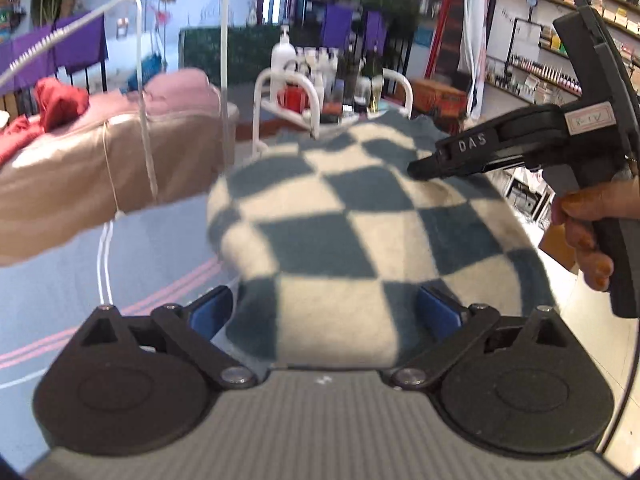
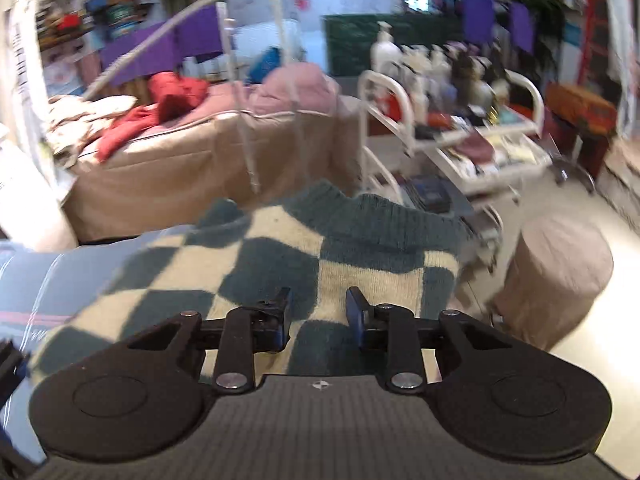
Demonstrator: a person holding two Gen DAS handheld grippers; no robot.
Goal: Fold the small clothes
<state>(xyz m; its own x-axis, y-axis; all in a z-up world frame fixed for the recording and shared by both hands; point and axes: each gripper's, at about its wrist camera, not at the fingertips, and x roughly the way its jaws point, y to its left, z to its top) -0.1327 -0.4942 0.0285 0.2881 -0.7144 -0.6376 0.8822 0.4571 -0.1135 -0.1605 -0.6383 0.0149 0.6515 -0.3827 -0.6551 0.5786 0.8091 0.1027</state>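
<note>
Risk: sweater (image 1: 340,220) looked likely to slump out of shape if either gripper lifted away or snagged the knit.
Left gripper (image 1: 324,312): angled downward over the near hem, jaws spread wide, pads clear at either side, gripping nothing.
Right gripper (image 2: 318,314): tilted down over a cream check, jaws half apart, nothing clamped; a hand (image 1: 588,232) held its grip at 3 o'clock.
Sweater: lay ahead of both, collar toward 12 o'clock, cart (image 2: 460,136) beyond.
</note>
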